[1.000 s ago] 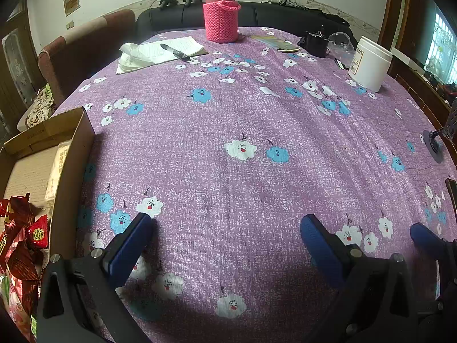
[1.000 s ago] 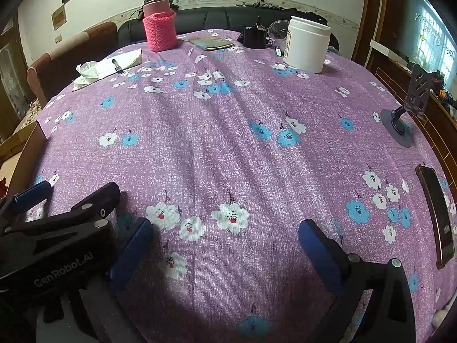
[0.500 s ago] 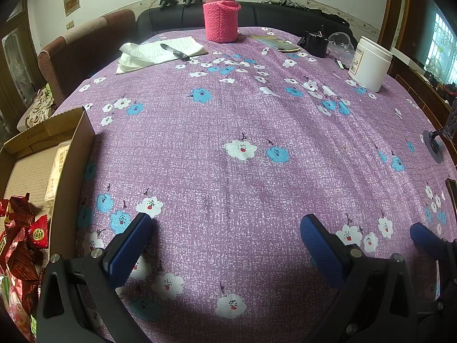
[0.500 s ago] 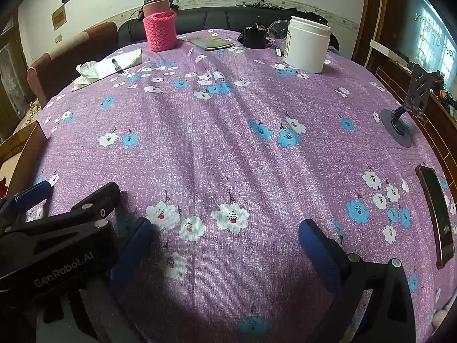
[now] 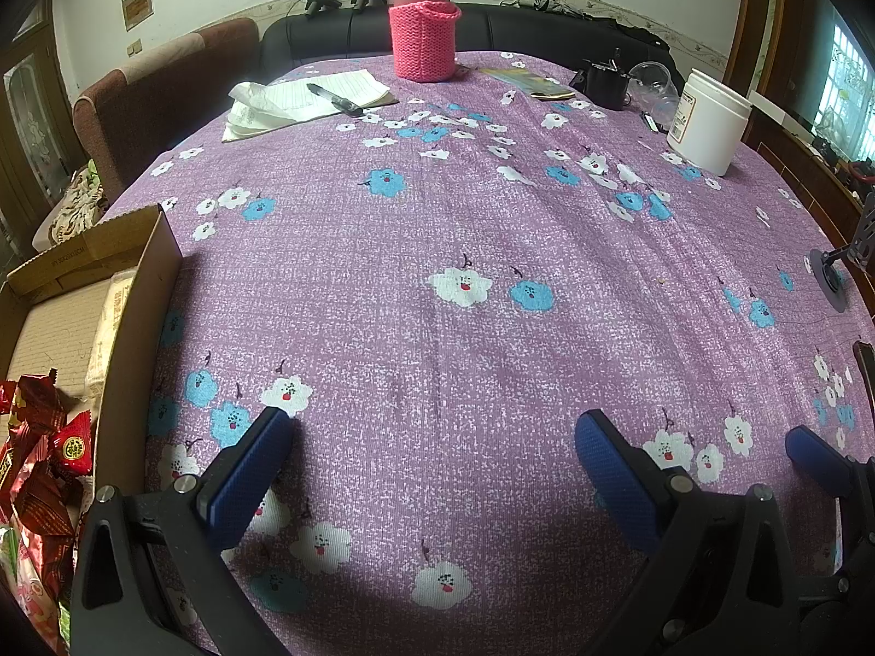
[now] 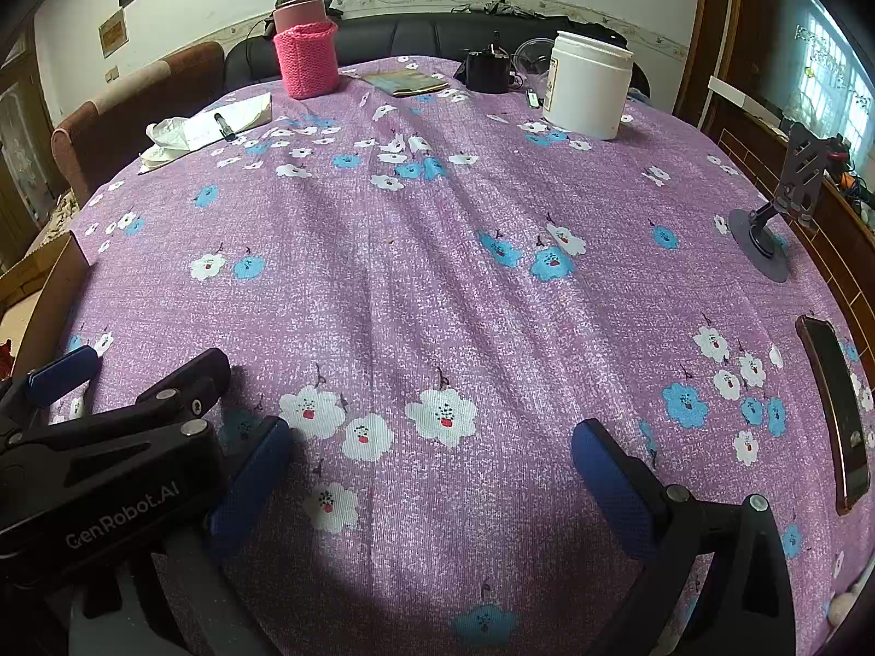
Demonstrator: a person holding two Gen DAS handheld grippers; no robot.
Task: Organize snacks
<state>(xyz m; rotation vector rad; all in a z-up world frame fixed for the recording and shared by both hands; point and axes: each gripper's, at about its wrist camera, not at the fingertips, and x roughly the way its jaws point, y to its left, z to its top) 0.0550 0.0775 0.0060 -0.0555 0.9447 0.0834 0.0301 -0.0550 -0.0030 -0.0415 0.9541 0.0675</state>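
A cardboard box (image 5: 139, 322) stands at the table's left edge. Red snack packets (image 5: 44, 459) lie in its near end, and a pale packet (image 5: 109, 322) rests against its inner wall. My left gripper (image 5: 432, 437) is open just above the purple flowered tablecloth (image 5: 437, 229), right of the box, with nothing between its blue pads. My right gripper (image 6: 432, 443) is also open and empty beside it. The left gripper's black body (image 6: 109, 464) fills the lower left of the right wrist view, and only the box's edge (image 6: 49, 295) shows there.
At the far side stand a flask in a pink knitted sleeve (image 5: 424, 38), a white jar (image 5: 708, 120), a notepad with a pen (image 5: 328, 95) and a black cup (image 5: 604, 85). A phone stand (image 6: 776, 218) and a phone (image 6: 836, 410) lie at the right edge.
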